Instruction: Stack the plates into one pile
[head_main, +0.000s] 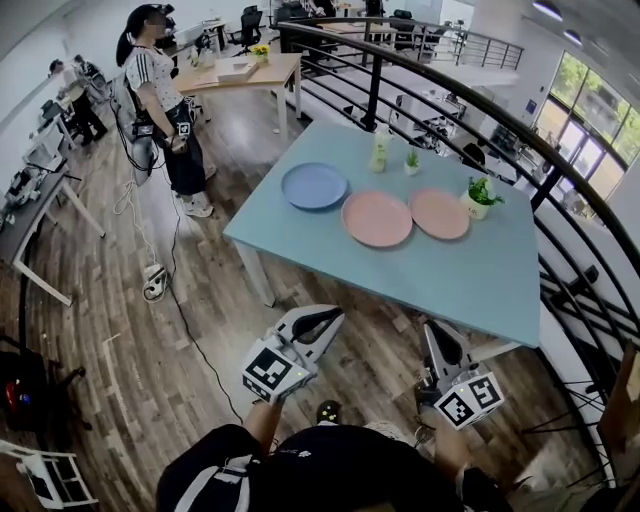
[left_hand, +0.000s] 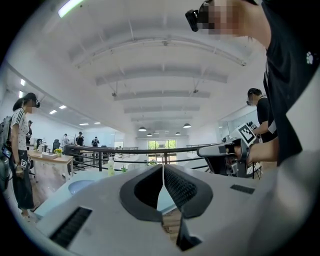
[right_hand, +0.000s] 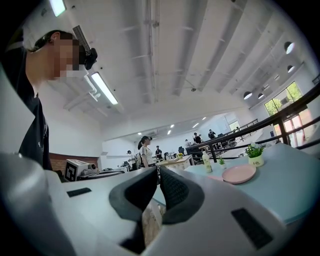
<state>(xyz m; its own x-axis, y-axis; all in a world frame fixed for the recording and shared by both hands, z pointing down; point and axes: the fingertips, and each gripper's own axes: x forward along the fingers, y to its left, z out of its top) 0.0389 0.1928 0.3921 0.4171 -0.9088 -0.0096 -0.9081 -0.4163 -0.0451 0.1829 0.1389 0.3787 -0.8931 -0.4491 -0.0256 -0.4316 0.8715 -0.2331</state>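
Three plates lie apart on the light blue table (head_main: 470, 280): a blue plate (head_main: 314, 186) at the left, a pink plate (head_main: 377, 218) in the middle and a second pink plate (head_main: 439, 213) to its right. Both grippers hover short of the table's near edge, over the wooden floor, pointing level toward it. My left gripper (head_main: 325, 320) is shut with nothing in it; in its own view the jaws meet (left_hand: 162, 167), with the blue plate (left_hand: 80, 186) beyond at the left. My right gripper (head_main: 433, 332) is likewise shut and empty (right_hand: 158, 170), and a pink plate (right_hand: 239, 173) shows ahead on its right.
A pale bottle (head_main: 380, 150) and two small potted plants (head_main: 412, 160) (head_main: 481, 197) stand along the table's far side. A black railing (head_main: 560, 170) curves behind and right of the table. A person (head_main: 165, 110) stands at the left, with cables (head_main: 155, 280) on the floor.
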